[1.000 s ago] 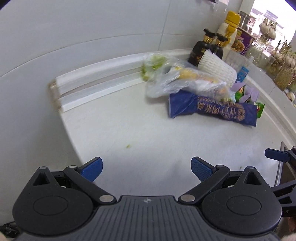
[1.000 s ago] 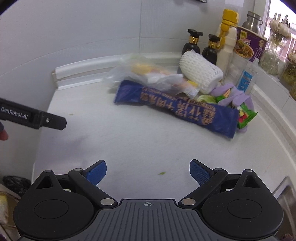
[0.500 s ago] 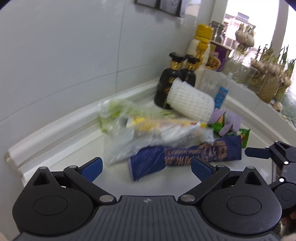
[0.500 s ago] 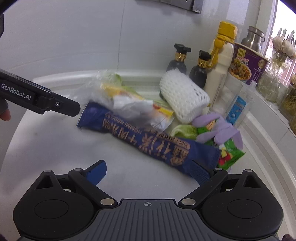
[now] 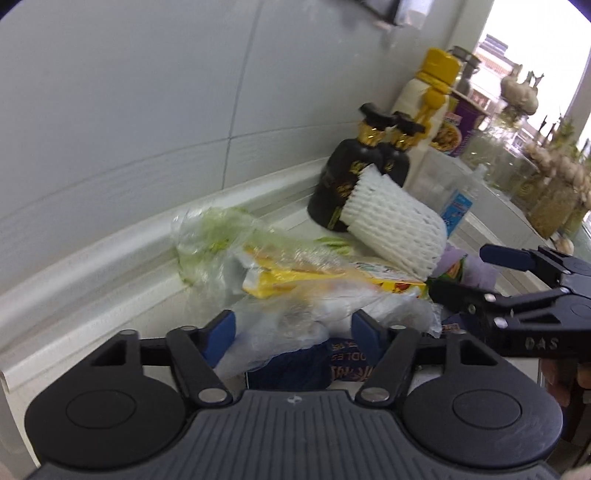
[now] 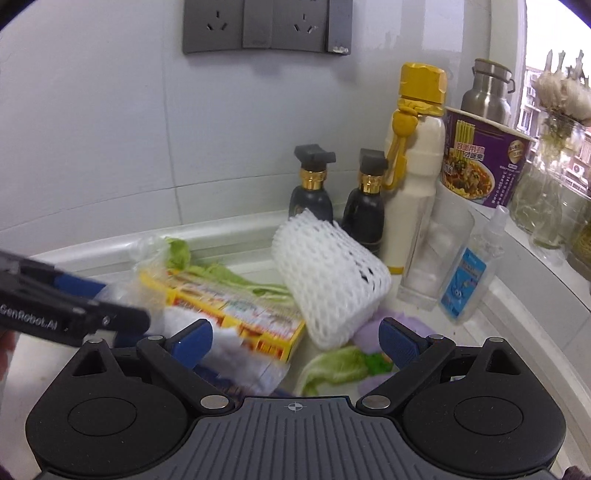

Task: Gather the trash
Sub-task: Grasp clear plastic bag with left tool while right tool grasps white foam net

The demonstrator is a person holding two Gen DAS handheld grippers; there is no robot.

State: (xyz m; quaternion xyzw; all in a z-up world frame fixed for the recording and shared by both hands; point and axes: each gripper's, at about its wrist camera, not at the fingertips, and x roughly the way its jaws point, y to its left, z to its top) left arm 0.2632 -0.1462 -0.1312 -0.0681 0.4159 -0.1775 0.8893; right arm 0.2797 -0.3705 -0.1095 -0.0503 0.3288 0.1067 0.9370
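A heap of trash lies on the white counter by the wall: a clear plastic bag with green leaves, a yellow wrapper, a white foam net and a blue noodle wrapper. My left gripper is over the near end of the heap. Its jaws are closing with the clear plastic bag between the blue pads. My right gripper stands wide open above the yellow wrapper, the foam net and loose green leaves, gripping nothing. Each gripper shows at the edge of the other's view.
Behind the heap stand two dark sauce bottles, a cream bottle with a yellow cap, a purple noodle cup, a clear glass and a small spray bottle. Grey wall sockets sit above. A raised ledge runs along the wall.
Both grippers have moved forward across the counter to the trash heap. The left jaws have narrowed around the clear plastic bag. The right jaws stay wide.
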